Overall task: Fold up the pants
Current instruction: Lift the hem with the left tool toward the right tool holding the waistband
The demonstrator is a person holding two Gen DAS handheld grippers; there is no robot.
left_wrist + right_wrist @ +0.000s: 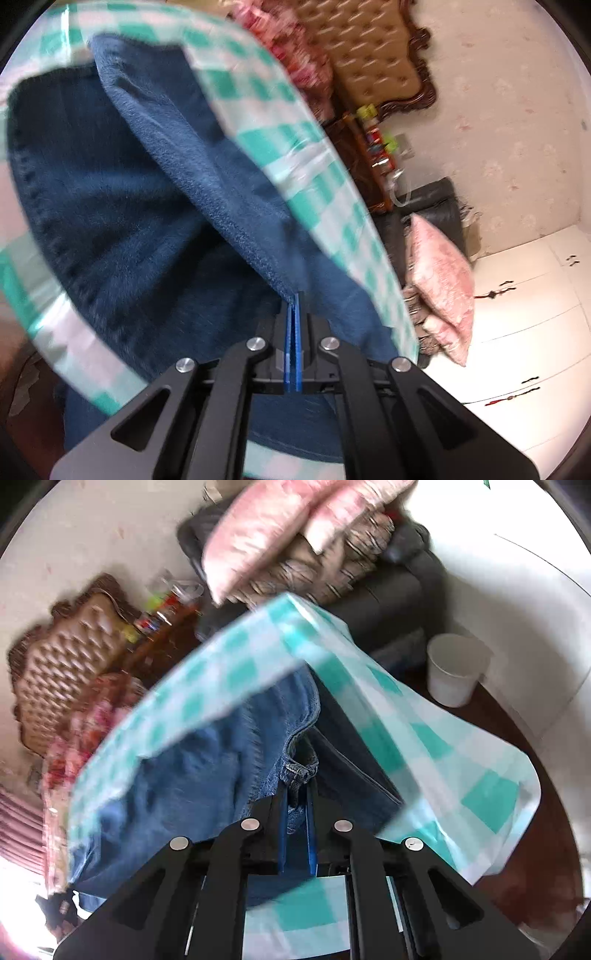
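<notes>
Both tools grip the dark blue denim pants (122,206): left tool (294,299), right tool (298,794); folding is just beginning.

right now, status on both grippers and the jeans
Left gripper shut on blue denim pants. Right gripper shut on their belt-loop edge. Pants partly raised off green-and-white checked tablecloth. Nothing in the way.
</notes>
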